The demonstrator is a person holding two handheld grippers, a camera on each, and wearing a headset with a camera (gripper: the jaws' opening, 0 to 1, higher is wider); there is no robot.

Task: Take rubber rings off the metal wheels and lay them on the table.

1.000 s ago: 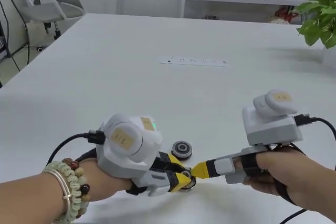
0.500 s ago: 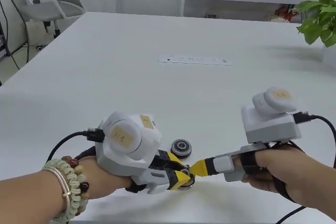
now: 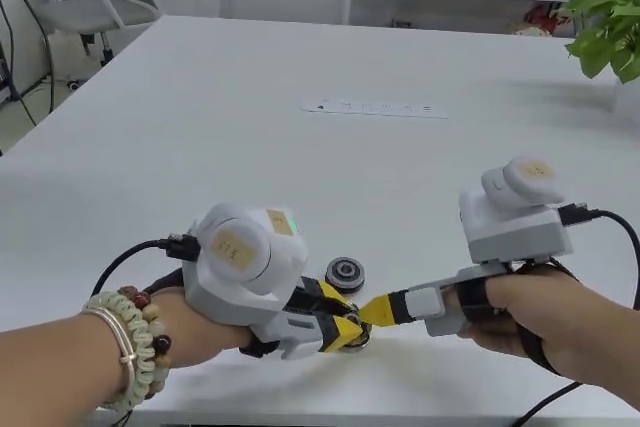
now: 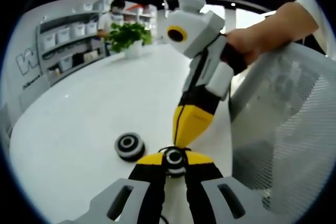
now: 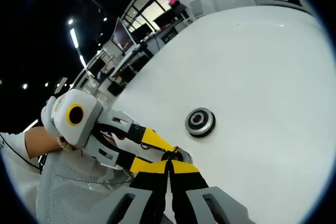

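I see the left gripper (image 3: 347, 331), grey plastic with black-and-yellow jaws, closed down narrow on a small round metal wheel with a dark rubber ring round it (image 4: 174, 160); the wheel sits clamped between the two yellow tips at the lower centre of the left gripper view. The right gripper (image 3: 373, 313), of the same build, comes in from the right of the head view with its jaws pressed together into a single yellow point, and that point touches the upper edge of the held wheel. Whether it has the rubber ring nipped between the tips I cannot tell. A second small metal wheel with a black rubber ring (image 3: 345, 270) lies flat on the smooth white table (image 3: 300, 147), just above the meeting tips in the head view and apart from both grippers. The left hand (image 3: 190, 332), wearing beaded bracelets (image 3: 125, 352) at the wrist, reaches in from the lower left; the right hand (image 3: 540, 312) grips its handle at the lower right, so the two tools point at each other low over the table.
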